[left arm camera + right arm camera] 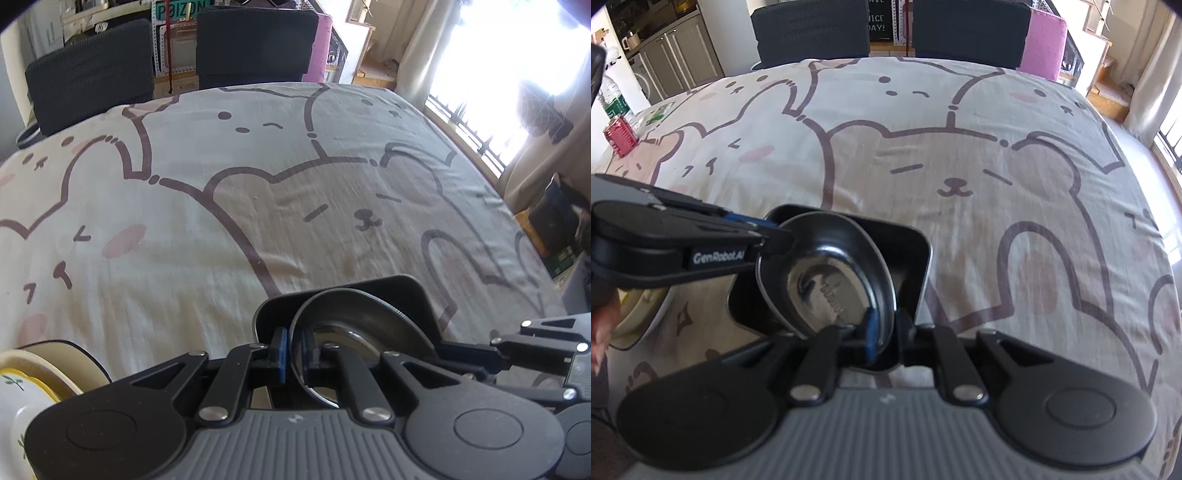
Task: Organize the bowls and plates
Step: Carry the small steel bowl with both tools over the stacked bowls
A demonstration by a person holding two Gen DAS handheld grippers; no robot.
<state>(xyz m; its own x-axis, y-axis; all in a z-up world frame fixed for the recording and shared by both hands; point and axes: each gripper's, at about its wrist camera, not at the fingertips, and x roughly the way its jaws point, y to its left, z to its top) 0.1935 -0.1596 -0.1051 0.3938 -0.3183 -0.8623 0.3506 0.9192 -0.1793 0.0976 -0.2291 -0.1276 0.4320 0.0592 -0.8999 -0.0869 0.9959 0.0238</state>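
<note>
A shiny steel bowl [369,325] [827,280] rests inside a black square dish [413,291] [912,251] on the bear-print tablecloth [221,229]. In the left wrist view my left gripper [294,350] straddles the bowl's near rim. Its blue pads [282,350] stand a little off the metal on either side. From the right wrist view the left gripper [775,230] reaches in from the left to the bowl's far-left rim. My right gripper [886,332] has the bowl's near rim between slightly parted fingers, and one blue pad [871,328] shows inside the bowl.
A cream bowl with a yellow-rimmed floral dish [33,373] [639,314] sits left of the black dish. A hand [602,325] shows at the left edge. A red can [620,136] and a bottle [613,99] stand far left. Two dark chairs [812,29] back the table.
</note>
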